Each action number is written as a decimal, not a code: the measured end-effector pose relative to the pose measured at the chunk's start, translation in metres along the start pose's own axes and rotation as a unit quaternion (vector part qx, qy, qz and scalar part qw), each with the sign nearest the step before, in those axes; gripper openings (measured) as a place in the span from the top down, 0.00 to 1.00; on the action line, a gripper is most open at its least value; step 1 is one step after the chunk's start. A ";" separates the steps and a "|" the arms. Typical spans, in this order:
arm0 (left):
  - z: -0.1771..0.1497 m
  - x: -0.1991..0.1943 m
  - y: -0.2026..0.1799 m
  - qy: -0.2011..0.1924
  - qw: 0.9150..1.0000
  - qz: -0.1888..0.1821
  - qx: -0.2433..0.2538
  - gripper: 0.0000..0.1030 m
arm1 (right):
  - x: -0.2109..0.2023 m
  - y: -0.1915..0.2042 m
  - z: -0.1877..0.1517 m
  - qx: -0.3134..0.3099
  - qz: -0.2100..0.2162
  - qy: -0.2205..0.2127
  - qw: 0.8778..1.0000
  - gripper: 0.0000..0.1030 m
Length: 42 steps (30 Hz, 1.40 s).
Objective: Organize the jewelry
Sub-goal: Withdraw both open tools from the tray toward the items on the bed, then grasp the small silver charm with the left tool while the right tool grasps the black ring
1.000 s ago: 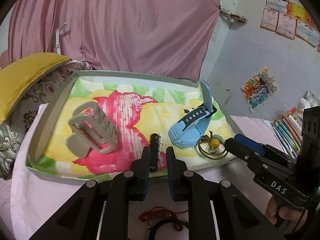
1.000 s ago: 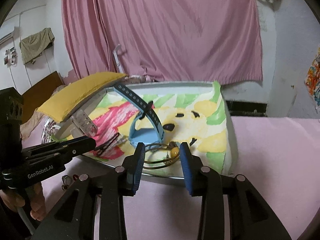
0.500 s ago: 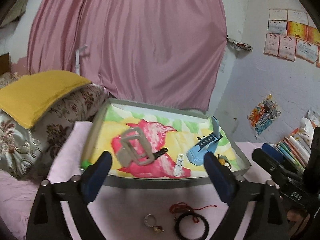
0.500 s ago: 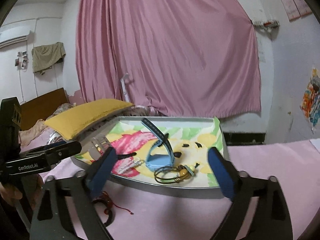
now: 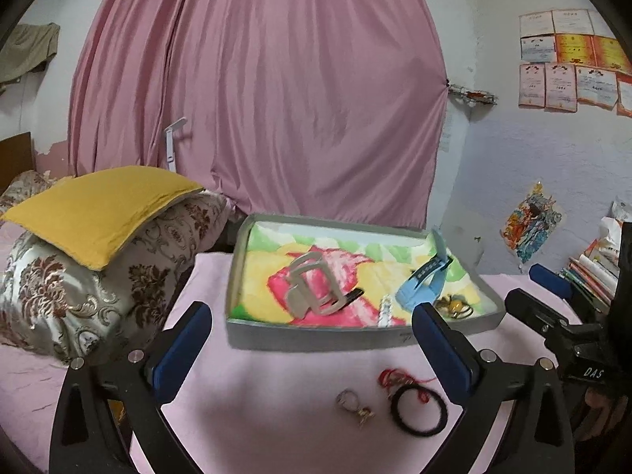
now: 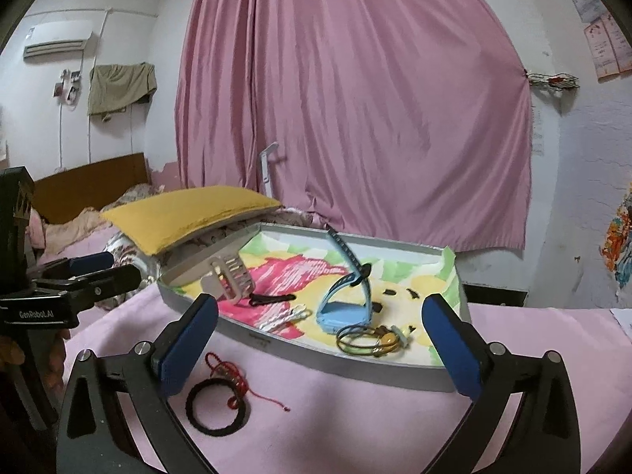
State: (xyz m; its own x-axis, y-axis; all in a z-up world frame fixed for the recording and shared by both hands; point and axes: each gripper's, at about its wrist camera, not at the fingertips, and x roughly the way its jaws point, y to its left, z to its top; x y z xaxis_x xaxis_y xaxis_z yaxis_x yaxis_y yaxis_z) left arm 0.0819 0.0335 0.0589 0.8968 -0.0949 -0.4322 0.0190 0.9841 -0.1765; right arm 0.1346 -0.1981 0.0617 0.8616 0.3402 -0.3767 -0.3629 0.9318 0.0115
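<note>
A grey tray [image 5: 316, 339] [image 6: 355, 371] with a colourful liner sits on the pink cloth. In it lie a beige hair claw [image 5: 312, 288] [image 6: 227, 276], a black clip [image 6: 272, 299], a white clip [image 5: 385, 310] [image 6: 286, 316], a blue watch [image 5: 424, 288] [image 6: 345, 308] and gold hair ties with a yellow bead [image 5: 454, 308] [image 6: 371, 339]. In front of the tray lie a black hair band [image 5: 418, 409] [image 6: 217, 407], a red string [image 5: 395, 379] [image 6: 229, 371] and a small ring [image 5: 349, 399]. My left gripper [image 5: 312, 355] and right gripper [image 6: 320, 343] are open, empty, and held back from the tray.
A yellow pillow [image 5: 98, 205] on a patterned cushion [image 5: 79, 288] lies left of the tray. A pink curtain [image 5: 256, 98] hangs behind. Books [image 5: 592, 268] stand at the right. The other gripper shows at each view's edge, the right one [image 5: 568, 328] and the left one [image 6: 79, 288].
Both grippers have opened wide and pulled back and up from the tray. The black and white clips now lie in the tray, and the items on the cloth have come into view.
</note>
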 end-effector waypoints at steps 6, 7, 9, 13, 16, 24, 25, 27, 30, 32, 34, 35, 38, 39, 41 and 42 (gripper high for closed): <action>-0.010 0.000 0.012 0.034 0.999 0.003 -0.002 0.01 | 0.009 0.008 -0.007 -0.020 0.020 0.045 0.999 0.02; -0.012 0.001 0.013 0.040 0.999 0.003 -0.003 0.01 | 0.011 0.008 -0.010 -0.024 0.026 0.057 0.998 0.02; -0.015 0.003 0.015 0.056 0.998 0.001 -0.004 0.01 | 0.014 0.011 -0.013 -0.029 0.034 0.074 0.996 0.02; -0.021 0.007 0.016 0.077 0.997 0.002 -0.004 0.01 | 0.022 0.014 -0.017 -0.034 0.043 0.105 0.993 0.02; -0.026 0.010 0.014 0.097 0.995 -0.002 -0.006 0.01 | 0.026 0.015 -0.018 -0.035 0.045 0.121 0.991 0.02; -0.036 0.021 0.012 0.152 0.988 -0.014 -0.014 0.01 | 0.042 0.009 -0.032 0.003 0.062 0.193 0.979 0.02; -0.037 0.022 0.013 0.157 0.987 -0.016 -0.017 0.01 | 0.043 0.009 -0.033 0.005 0.063 0.196 0.978 0.02; -0.040 0.024 0.014 0.165 0.986 -0.020 -0.025 0.01 | 0.043 0.010 -0.036 0.002 0.065 0.203 0.977 0.02; -0.043 0.025 0.014 0.170 0.985 -0.023 -0.031 0.01 | 0.044 0.013 -0.038 -0.002 0.071 0.207 0.976 0.07; -0.043 0.025 0.014 0.172 0.984 -0.024 -0.032 0.01 | 0.045 0.014 -0.038 -0.004 0.074 0.211 0.975 0.08; -0.044 0.025 0.013 0.174 0.984 -0.027 -0.031 0.01 | 0.044 0.016 -0.037 -0.007 0.078 0.211 0.974 0.09; -0.044 0.025 0.012 0.174 0.984 -0.029 -0.029 0.01 | 0.044 0.018 -0.037 -0.011 0.081 0.212 0.974 0.14; -0.044 0.025 0.010 0.175 0.984 -0.034 -0.025 0.01 | 0.046 0.023 -0.038 -0.015 0.083 0.220 0.972 0.28; -0.044 0.025 0.009 0.176 0.983 -0.040 -0.024 0.02 | 0.046 0.023 -0.038 -0.016 0.085 0.221 0.971 0.35; -0.043 0.026 0.008 0.178 0.983 -0.049 -0.022 0.08 | 0.048 0.024 -0.038 -0.017 0.089 0.226 0.970 0.45; -0.043 0.027 0.006 0.181 0.982 -0.055 -0.020 0.12 | 0.049 0.025 -0.039 -0.016 0.092 0.228 0.969 0.52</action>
State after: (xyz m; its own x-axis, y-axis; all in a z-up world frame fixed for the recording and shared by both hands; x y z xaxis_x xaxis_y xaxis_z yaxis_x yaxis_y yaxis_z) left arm 0.0867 0.0304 0.0079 0.6747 -0.2536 -0.6931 0.0829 0.9592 -0.2703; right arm 0.1543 -0.1632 0.0078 0.5365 0.4021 -0.7419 -0.5135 0.8533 0.0911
